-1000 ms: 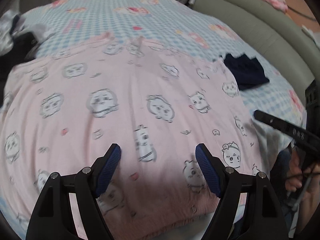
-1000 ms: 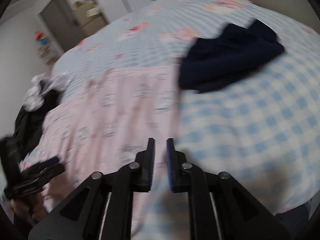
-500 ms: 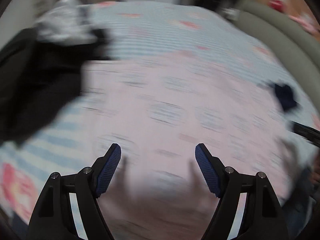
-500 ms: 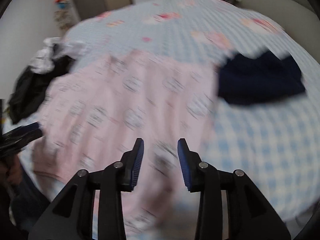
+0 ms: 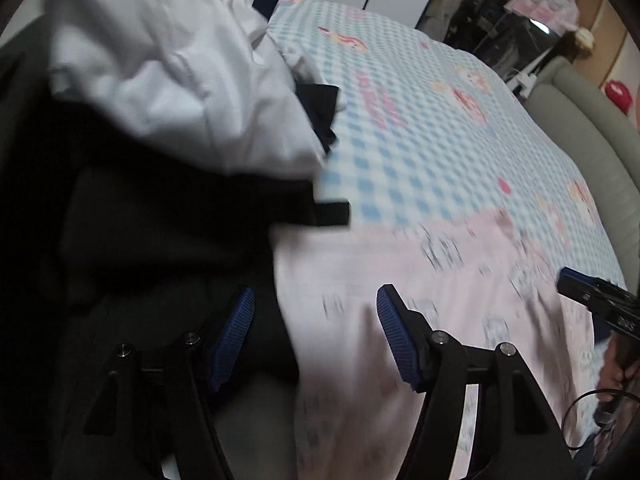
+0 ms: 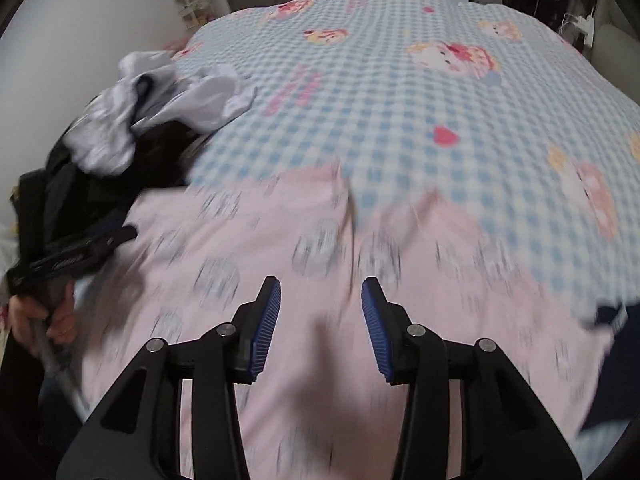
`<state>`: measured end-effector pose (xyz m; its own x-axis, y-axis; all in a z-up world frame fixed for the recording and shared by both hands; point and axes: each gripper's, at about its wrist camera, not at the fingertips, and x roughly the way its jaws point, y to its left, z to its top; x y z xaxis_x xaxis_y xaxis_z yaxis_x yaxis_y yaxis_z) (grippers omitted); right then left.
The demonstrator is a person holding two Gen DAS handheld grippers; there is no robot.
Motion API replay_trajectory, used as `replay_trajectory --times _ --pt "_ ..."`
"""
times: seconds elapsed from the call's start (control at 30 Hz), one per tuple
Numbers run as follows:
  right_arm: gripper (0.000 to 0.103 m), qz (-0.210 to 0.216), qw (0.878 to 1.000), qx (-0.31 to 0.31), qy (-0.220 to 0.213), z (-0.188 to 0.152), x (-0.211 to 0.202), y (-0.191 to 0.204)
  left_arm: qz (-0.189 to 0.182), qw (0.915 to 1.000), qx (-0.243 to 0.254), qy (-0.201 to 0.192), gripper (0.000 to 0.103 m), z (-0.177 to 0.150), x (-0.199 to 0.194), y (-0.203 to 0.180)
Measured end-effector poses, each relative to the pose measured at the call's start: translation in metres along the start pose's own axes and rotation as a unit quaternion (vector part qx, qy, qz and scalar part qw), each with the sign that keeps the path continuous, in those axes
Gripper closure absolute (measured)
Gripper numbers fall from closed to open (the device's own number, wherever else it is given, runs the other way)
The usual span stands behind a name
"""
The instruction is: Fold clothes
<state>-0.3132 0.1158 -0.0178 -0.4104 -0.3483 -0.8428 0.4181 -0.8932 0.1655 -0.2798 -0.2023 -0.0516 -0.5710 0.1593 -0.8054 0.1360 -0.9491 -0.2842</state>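
Pink garment (image 6: 320, 240), printed with small cartoon faces: spread flat over near half of bed, blurred by motion in both views. Far edge at about 12 o'clock from right gripper, meeting bare blue-and-white checked bedsheet (image 6: 400, 100). Same garment (image 5: 440, 300) in left wrist view: from 12 to 4 o'clock of left gripper, left border running just beside left-hand pad.

Left gripper (image 5: 314, 328): jaws parted, just been closing somewhat; nothing pinched. Blue ribbed pads (image 5: 394, 336) above cloth, contact not discernible. Straddles border between pink garment and black clothing (image 5: 140, 240). Seen also from right wrist view (image 6: 76, 254) at 9 o'clock, held in hand (image 6: 52, 316).

Right gripper (image 6: 320, 320): jaws parted about halfway, just been opening; nothing between pads. Poised over pink garment near its middle; touching or not, cannot tell. Seen from left wrist view (image 5: 592, 292) at 3 o'clock, over right edge of garment, with hand (image 5: 616, 372) below it.

White garment (image 5: 168, 80) with dark-trimmed cuff: crumpled heap at 10 to 11 o'clock in left wrist view, lying on top of black clothing. Same heap (image 6: 152, 112) at 10 o'clock in right wrist view.

Dark navy garment (image 6: 612, 360): at 3 to 4 o'clock in right wrist view, partly cut off by frame edge, touching right edge of pink garment.

Grey padded bed surround (image 5: 592, 128): along 2 o'clock side in left wrist view.
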Motion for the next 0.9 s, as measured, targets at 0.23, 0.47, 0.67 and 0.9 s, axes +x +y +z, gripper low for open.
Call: replay_trajectory --times 0.23,0.47,0.67,0.9 --pt "0.087 0.01 0.999 0.011 0.049 0.039 0.092 -0.008 0.019 0.9988 0.04 -0.022 0.098 0.007 -0.007 0.004" --pt "0.095 0.008 0.997 0.077 0.015 0.043 0.111 -0.026 0.001 0.9996 0.016 0.023 0.092 0.019 0.015 0.032" --pt "0.075 0.039 0.997 0.065 -0.014 0.04 0.064 -0.012 -0.046 0.9986 0.02 -0.017 0.068 -0.008 -0.049 0.031" --pt "0.074 0.09 0.996 -0.006 0.022 -0.016 0.028 0.042 -0.064 0.9842 0.161 0.036 0.068 -0.084 -0.049 -0.046"
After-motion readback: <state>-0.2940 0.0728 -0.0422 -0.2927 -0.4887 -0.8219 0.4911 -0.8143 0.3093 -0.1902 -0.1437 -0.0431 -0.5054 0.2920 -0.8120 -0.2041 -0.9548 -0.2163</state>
